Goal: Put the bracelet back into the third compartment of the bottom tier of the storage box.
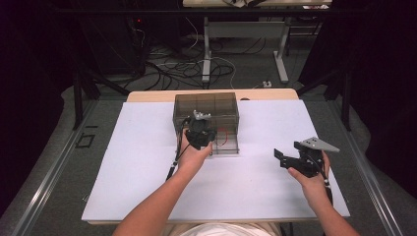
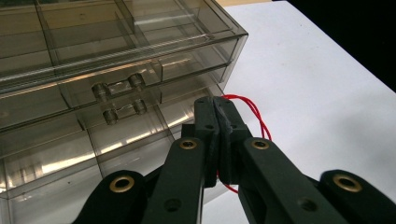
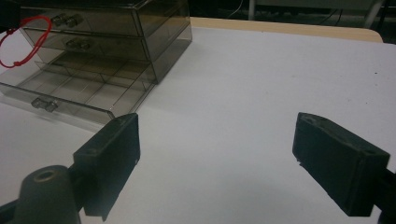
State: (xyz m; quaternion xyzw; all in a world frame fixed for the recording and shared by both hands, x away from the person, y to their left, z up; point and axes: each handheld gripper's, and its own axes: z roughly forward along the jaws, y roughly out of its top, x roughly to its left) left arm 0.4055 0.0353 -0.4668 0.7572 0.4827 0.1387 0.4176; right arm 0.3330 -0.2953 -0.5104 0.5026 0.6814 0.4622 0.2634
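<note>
Left gripper (image 2: 218, 109) over pulled-out bottom drawer (image 3: 70, 91) of see-through drawer box (image 1: 206, 105). Jaws squeezed tight on thin red string loop (image 2: 252, 112). Loop hanging from jaw tips, above drawer, near its right side. Two upper drawers pushed in, small clear handles in front. Box at far middle of white table (image 1: 147, 162). Right gripper (image 1: 290, 156) well apart at right, held above table by right hand (image 1: 312, 179). Jaws spread wide, nothing between, just bare white top underneath.
</note>
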